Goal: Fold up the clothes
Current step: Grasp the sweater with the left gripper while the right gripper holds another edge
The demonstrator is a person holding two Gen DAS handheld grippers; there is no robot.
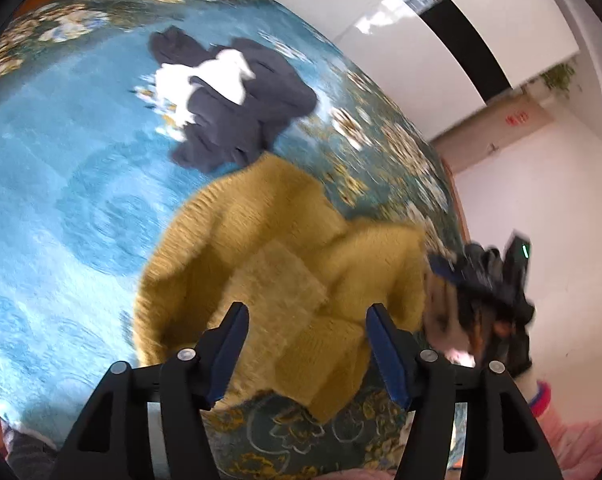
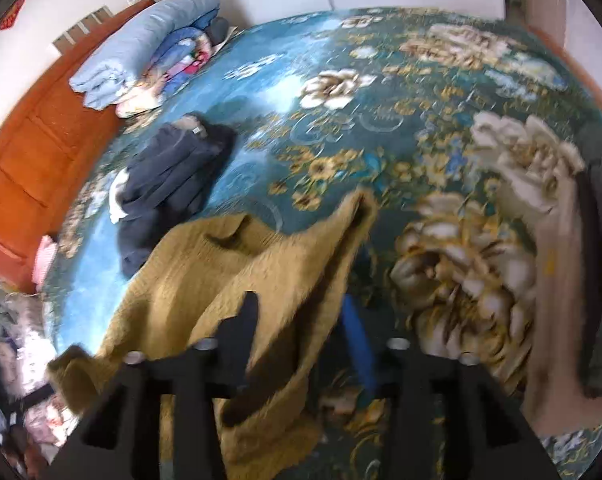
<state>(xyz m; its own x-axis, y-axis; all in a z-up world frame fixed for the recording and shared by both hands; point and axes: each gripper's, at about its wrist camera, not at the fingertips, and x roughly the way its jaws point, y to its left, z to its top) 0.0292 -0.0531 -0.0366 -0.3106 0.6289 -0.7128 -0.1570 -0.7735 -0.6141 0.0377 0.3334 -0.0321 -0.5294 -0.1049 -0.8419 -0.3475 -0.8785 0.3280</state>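
Observation:
A mustard-yellow knit sweater lies crumpled on the blue floral bedspread. My left gripper is open just above its near part, holding nothing. In the right wrist view the sweater drapes between my right gripper's fingers, with a sleeve stretching up and right. The jaws stand apart with cloth over the gap, so the grip is unclear. The right gripper also shows in the left wrist view at the sweater's right edge, blurred.
A dark navy garment with a white piece lies farther back on the bed, also in the right wrist view. Rolled bedding sits by the orange wooden headboard. A white wall borders the bed.

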